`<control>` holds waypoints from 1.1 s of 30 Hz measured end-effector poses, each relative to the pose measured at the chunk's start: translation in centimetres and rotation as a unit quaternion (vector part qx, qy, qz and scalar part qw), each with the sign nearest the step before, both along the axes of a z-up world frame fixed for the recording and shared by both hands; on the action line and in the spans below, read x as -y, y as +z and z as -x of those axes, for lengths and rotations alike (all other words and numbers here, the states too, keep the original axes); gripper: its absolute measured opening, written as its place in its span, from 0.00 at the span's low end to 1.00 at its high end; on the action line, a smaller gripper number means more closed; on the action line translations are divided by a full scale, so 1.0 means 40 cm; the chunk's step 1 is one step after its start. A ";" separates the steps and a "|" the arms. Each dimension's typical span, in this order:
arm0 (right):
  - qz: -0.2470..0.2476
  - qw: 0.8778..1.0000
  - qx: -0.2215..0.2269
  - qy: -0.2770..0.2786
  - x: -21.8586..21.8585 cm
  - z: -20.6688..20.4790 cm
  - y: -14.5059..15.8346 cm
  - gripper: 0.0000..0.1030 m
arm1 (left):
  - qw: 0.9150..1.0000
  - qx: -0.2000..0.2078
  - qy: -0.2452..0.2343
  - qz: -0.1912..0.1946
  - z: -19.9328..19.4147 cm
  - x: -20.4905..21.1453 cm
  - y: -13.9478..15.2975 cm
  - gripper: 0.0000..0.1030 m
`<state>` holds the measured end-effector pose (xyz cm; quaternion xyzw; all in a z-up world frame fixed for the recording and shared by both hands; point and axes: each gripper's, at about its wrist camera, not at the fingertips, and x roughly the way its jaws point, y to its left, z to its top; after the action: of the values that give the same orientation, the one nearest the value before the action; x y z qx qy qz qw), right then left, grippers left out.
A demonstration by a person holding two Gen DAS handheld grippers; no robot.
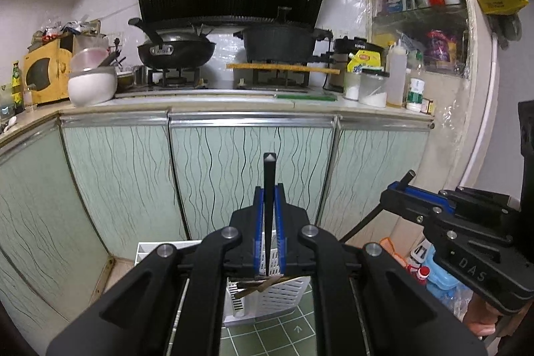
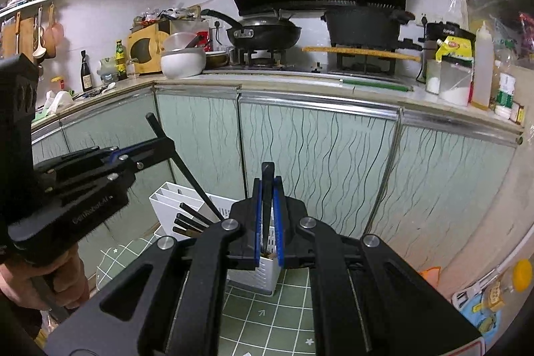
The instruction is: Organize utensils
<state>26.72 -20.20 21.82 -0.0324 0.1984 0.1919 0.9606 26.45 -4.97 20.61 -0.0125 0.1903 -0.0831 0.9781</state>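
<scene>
A slim black chopstick (image 1: 269,189) is clamped between the blue pads of the left hand-held gripper (image 1: 269,199), and a second black chopstick (image 2: 267,189) is pinched likewise in the right hand-held gripper (image 2: 267,192), each long axis running steeply upward. The white perforated plastic utensil holder (image 2: 213,216) is seen below and just ahead of both on a green gridded mat (image 2: 267,316), already containing dark and wooden sticks. Neither hand is judged clearly nearer.
</scene>
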 end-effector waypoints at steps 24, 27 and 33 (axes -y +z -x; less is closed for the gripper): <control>0.007 0.999 -0.014 -0.036 0.064 0.061 -0.056 0.92 | 0.998 -0.014 0.055 -0.029 0.110 -0.100 -0.043 0.95; 0.009 0.999 -0.012 -0.033 0.067 0.092 -0.058 0.92 | 0.998 -0.015 0.059 -0.026 0.133 -0.107 -0.043 0.95; 0.016 0.999 -0.011 -0.031 0.067 0.152 -0.073 0.92 | 0.998 -0.015 0.059 -0.035 0.196 -0.104 -0.052 0.95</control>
<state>20.63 -22.87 18.92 -0.0399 0.2129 0.1587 0.9633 18.60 -0.80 18.52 0.0094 0.2068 -0.0185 0.9782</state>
